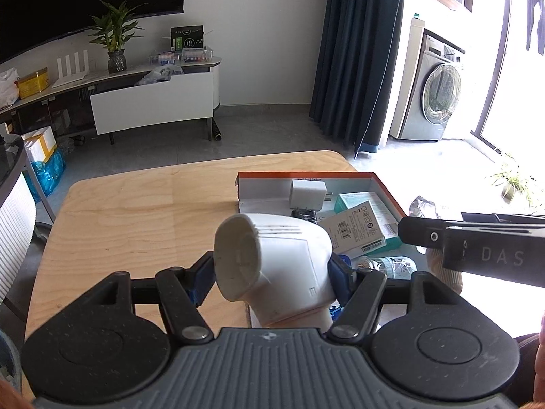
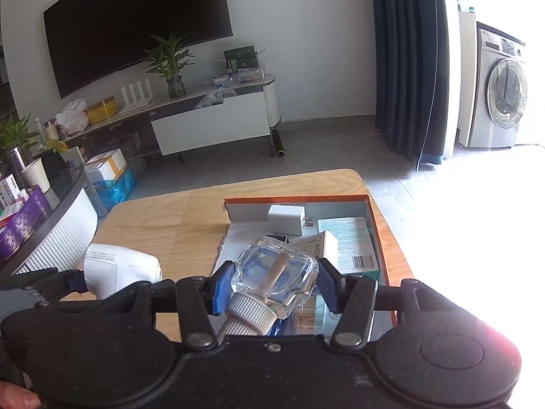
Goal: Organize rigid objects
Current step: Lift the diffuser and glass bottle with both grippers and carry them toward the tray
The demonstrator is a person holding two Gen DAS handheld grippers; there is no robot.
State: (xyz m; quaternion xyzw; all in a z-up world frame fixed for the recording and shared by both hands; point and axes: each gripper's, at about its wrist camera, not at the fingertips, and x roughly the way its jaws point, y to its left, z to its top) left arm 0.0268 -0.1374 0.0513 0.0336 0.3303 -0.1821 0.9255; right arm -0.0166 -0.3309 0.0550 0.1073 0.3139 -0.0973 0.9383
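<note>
My left gripper (image 1: 272, 277) is shut on a white plastic pipe elbow (image 1: 276, 266) and holds it above the wooden table (image 1: 136, 218), just left of the orange-rimmed cardboard box (image 1: 385, 187). My right gripper (image 2: 270, 288) is shut on a small clear glass bottle (image 2: 276, 272) with a ribbed white cap and a stick inside, held over the box's (image 2: 374, 225) near end. The elbow also shows in the right wrist view (image 2: 119, 267). In the box lie a white charger (image 1: 306, 192), a white carton (image 1: 354, 230) and a teal carton (image 1: 381, 211).
The right gripper's black body (image 1: 477, 248) crosses the left wrist view at right. A TV cabinet (image 1: 153, 102) with a plant stands by the far wall. A dark curtain (image 1: 357, 51) and a washing machine (image 1: 432, 95) are at right. A glass side table (image 2: 41, 211) with clutter stands left.
</note>
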